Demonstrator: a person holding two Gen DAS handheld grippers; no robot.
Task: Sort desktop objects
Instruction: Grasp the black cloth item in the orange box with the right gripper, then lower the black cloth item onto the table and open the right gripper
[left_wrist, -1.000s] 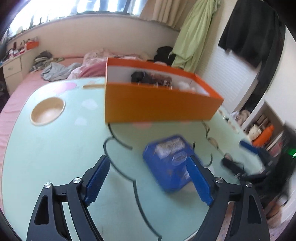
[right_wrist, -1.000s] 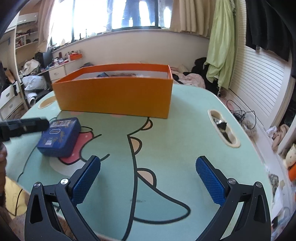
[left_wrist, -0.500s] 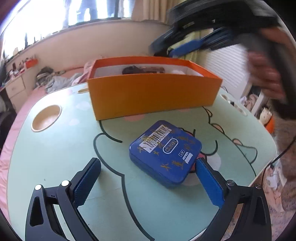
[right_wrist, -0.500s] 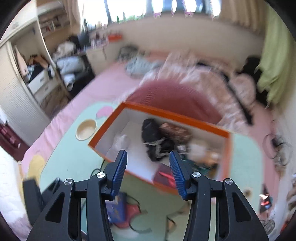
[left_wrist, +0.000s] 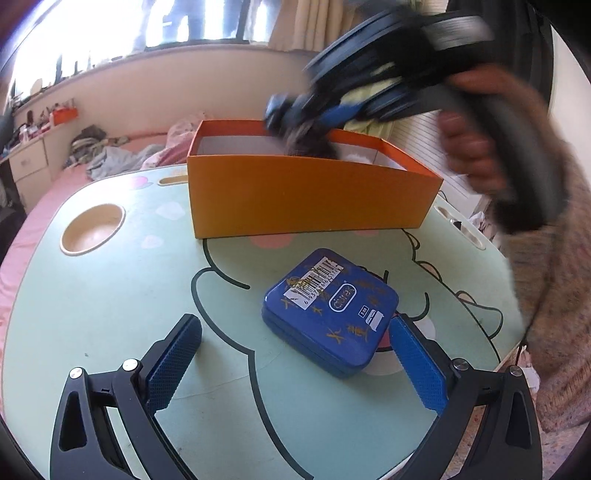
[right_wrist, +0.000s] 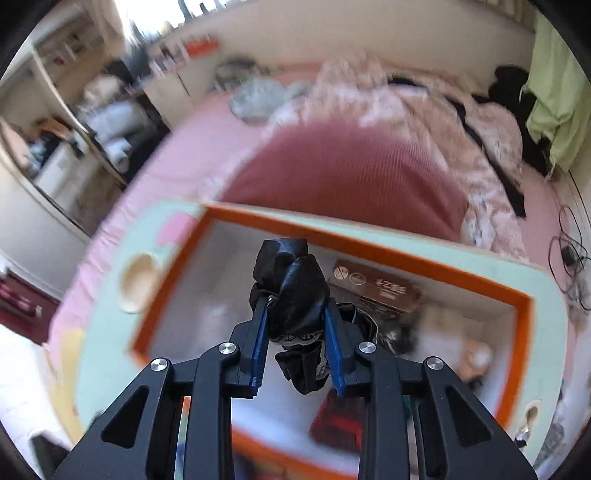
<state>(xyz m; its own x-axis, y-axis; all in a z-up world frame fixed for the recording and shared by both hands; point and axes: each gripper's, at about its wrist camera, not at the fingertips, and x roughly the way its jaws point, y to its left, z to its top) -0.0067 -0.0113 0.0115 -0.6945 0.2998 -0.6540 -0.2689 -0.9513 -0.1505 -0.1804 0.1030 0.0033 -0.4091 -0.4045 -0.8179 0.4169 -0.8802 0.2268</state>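
A flat blue tin (left_wrist: 332, 314) lies on the mint-green table (left_wrist: 110, 314) in front of an orange box (left_wrist: 303, 192). My left gripper (left_wrist: 295, 362) is open and low over the table, its right finger beside the tin's near corner. My right gripper (right_wrist: 297, 325) is shut on a black crumpled bundle (right_wrist: 291, 291) and holds it over the orange box (right_wrist: 369, 247). In the left wrist view it appears blurred above the box (left_wrist: 306, 118).
The box holds a brown packet (right_wrist: 373, 291), a red item (right_wrist: 340, 421) and other blurred things. A round cup recess (left_wrist: 92, 229) sits at the table's left. A pink bed (right_wrist: 332, 173) lies behind the table.
My right gripper has closed on the black bundle inside the box and lifted it. My left gripper has stayed by the blue tin.
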